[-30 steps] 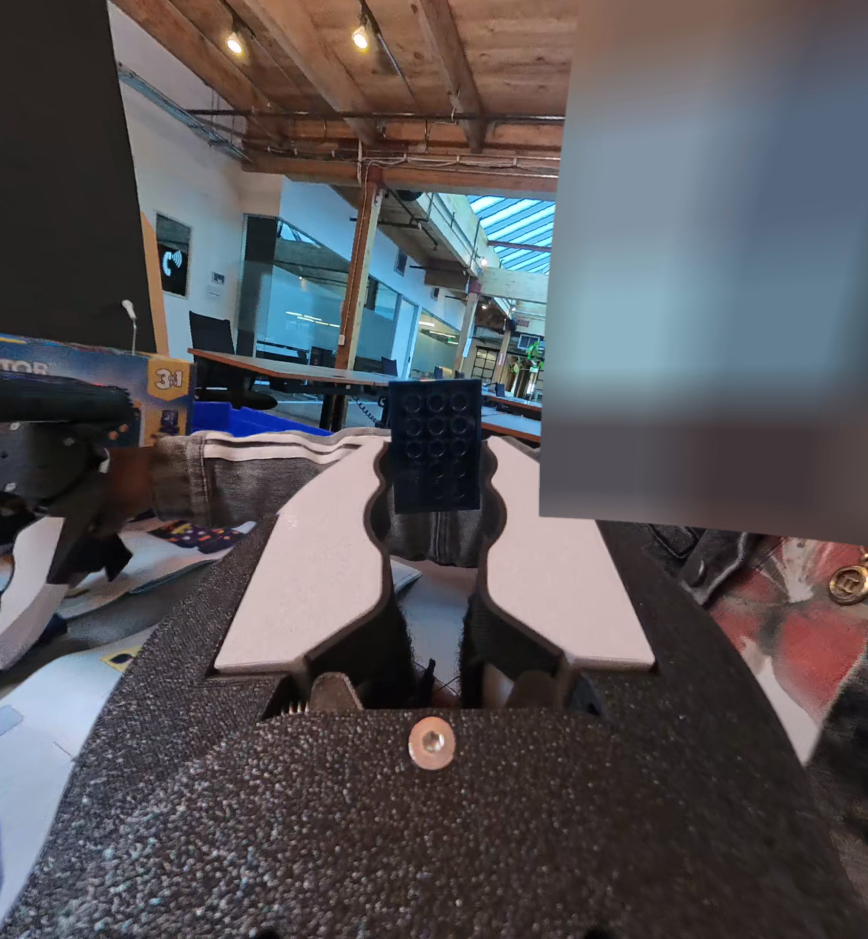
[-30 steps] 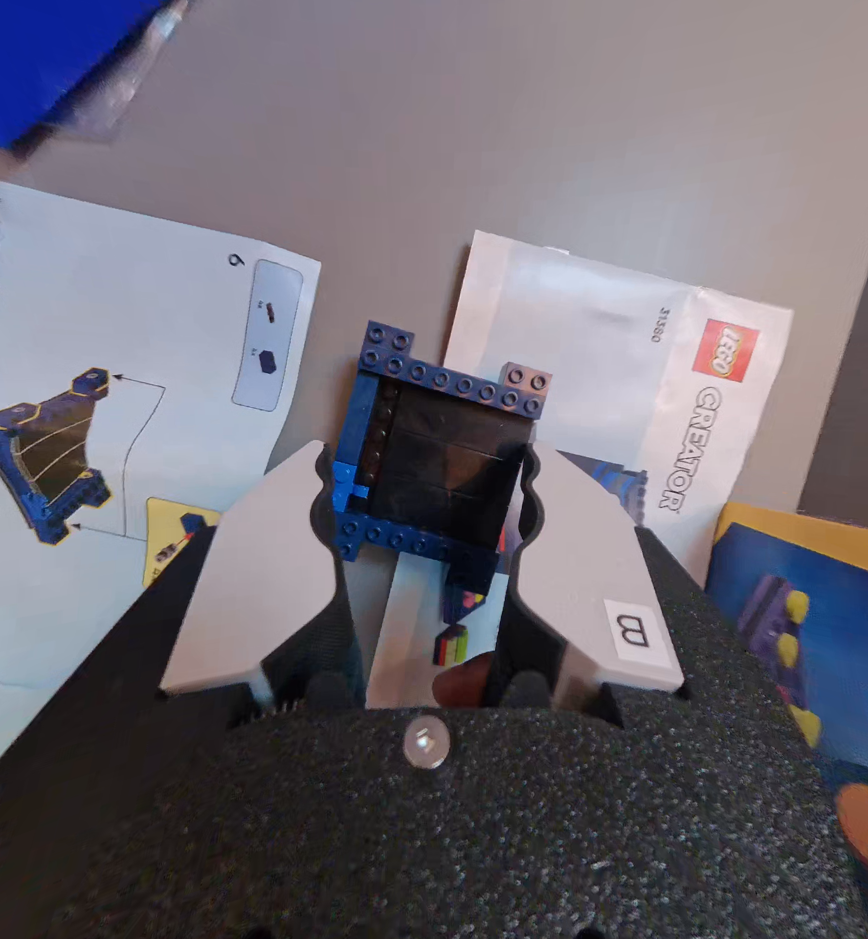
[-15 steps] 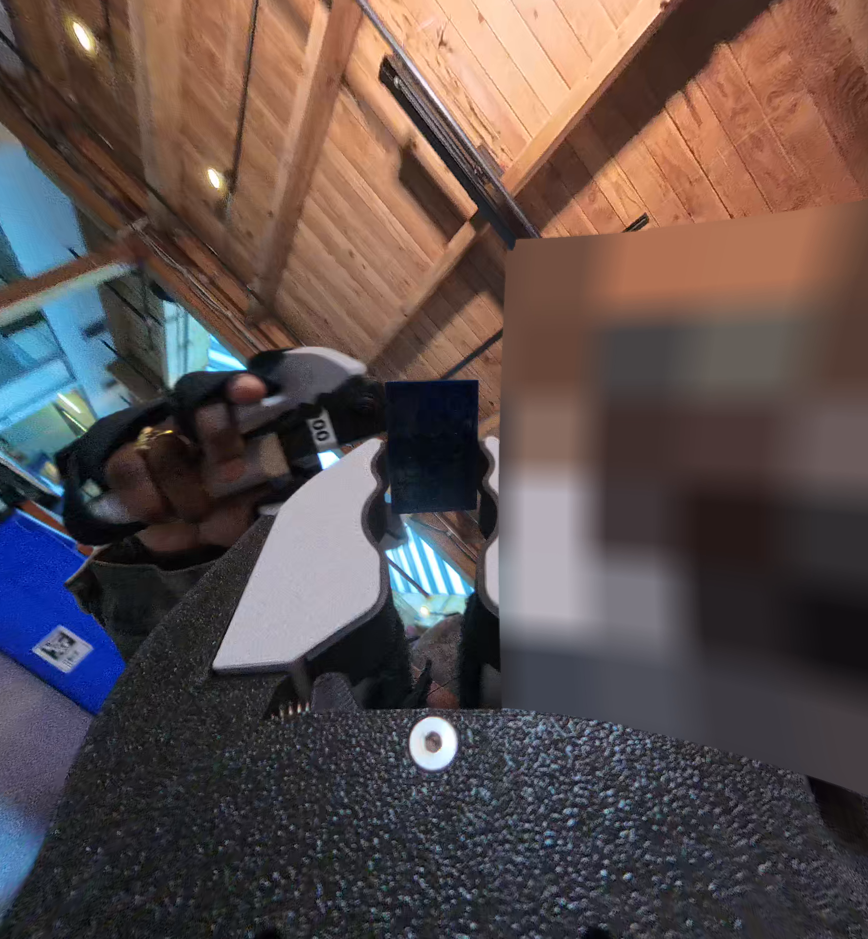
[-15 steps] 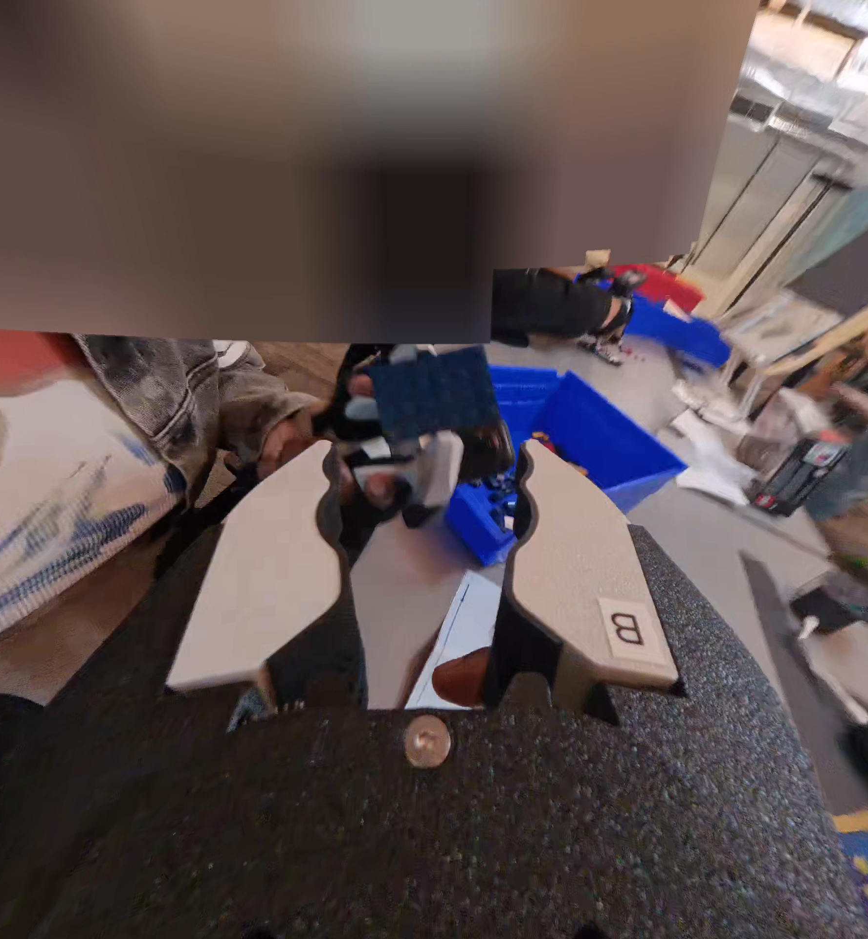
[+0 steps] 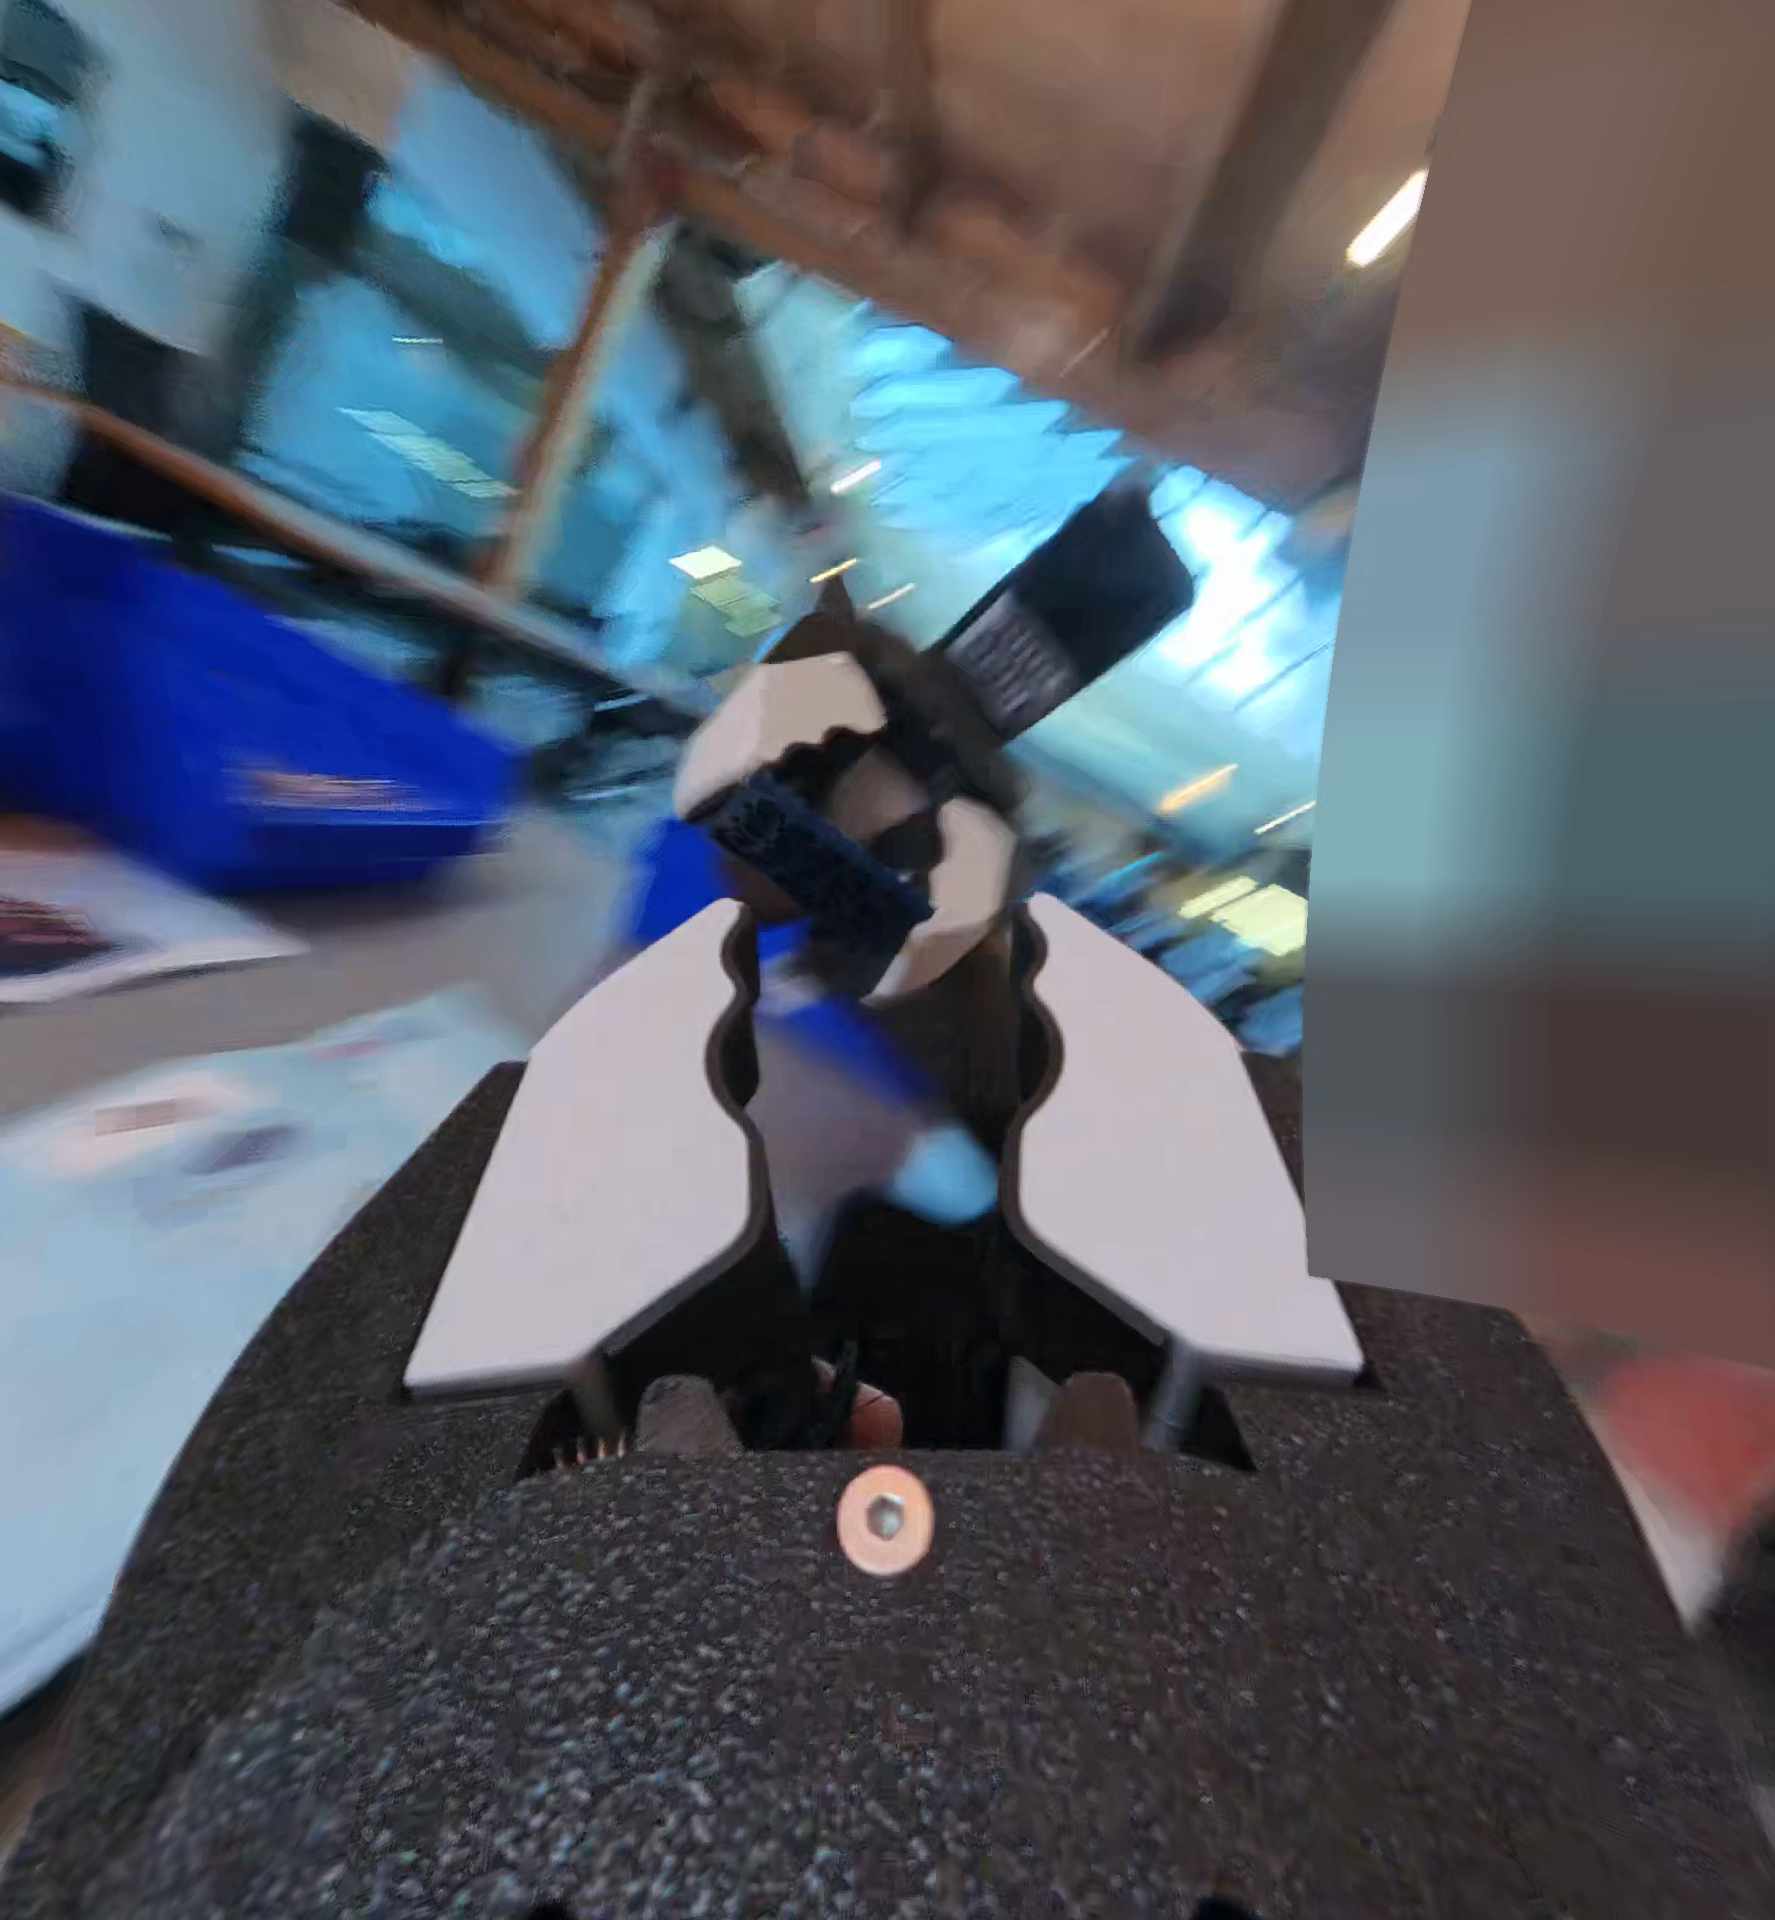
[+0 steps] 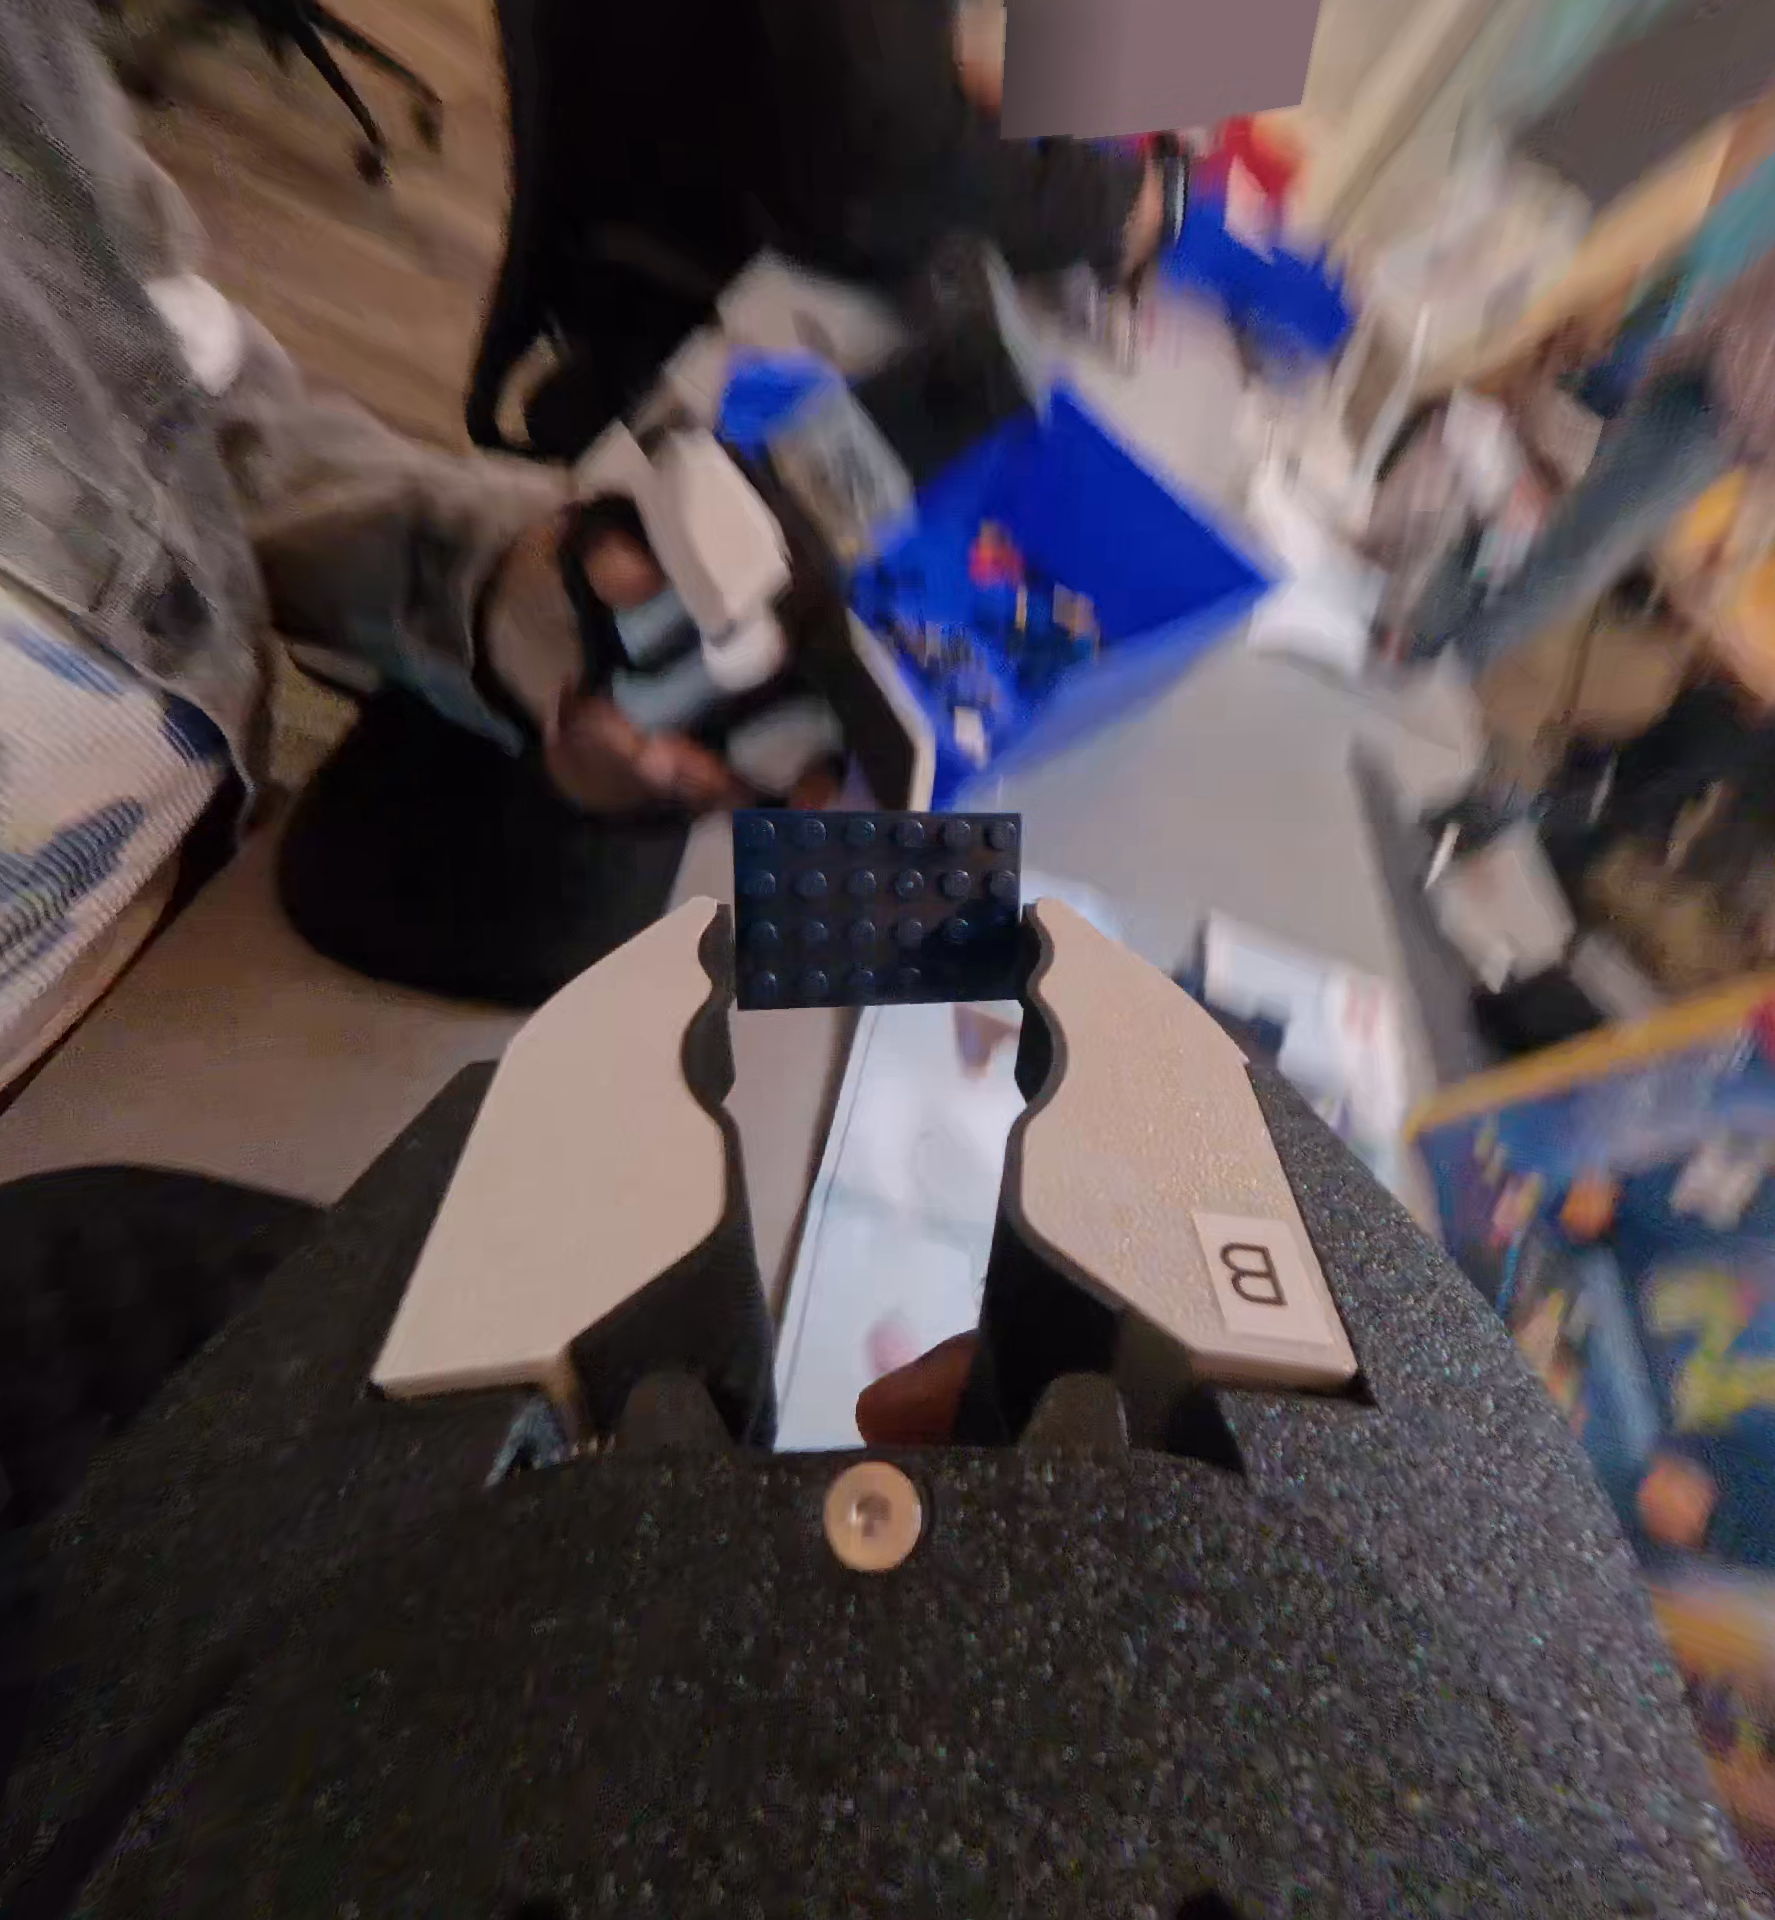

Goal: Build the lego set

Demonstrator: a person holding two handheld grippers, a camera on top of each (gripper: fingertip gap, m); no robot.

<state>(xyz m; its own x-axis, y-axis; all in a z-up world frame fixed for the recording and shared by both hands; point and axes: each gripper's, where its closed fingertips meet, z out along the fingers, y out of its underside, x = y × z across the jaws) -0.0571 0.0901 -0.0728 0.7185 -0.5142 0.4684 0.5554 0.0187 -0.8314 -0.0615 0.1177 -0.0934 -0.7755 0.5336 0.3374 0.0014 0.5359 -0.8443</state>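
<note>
My right gripper (image 6: 878,925) is shut on a dark blue studded plate (image 6: 878,909). Both pads press on its short side edges, and it stands flat-on between the fingertips with the studs toward the camera. In the left wrist view, the right gripper (image 5: 841,831) shows just beyond my fingertips with the same plate (image 5: 821,862) across its jaws. My left gripper (image 5: 878,935) is open, with nothing between its pale fingers (image 5: 634,1122). The left gripper also shows blurred farther off in the right wrist view (image 6: 717,551). Both views are smeared by motion.
A blue bin (image 6: 1049,561) with loose bricks stands on the grey table, and it also shows in the left wrist view (image 5: 187,707). Paper sheets (image 5: 83,1195) lie at the left. A colourful box (image 6: 1641,1299) is at the right. A person's grey sleeve (image 6: 83,416) is at the left. The tips of both grippers are at nearly the same place.
The dark blue plate passed from my left gripper to my right. The left jaws opened off it and the right jaws closed on its sides. Both grippers swung while doing so.
</note>
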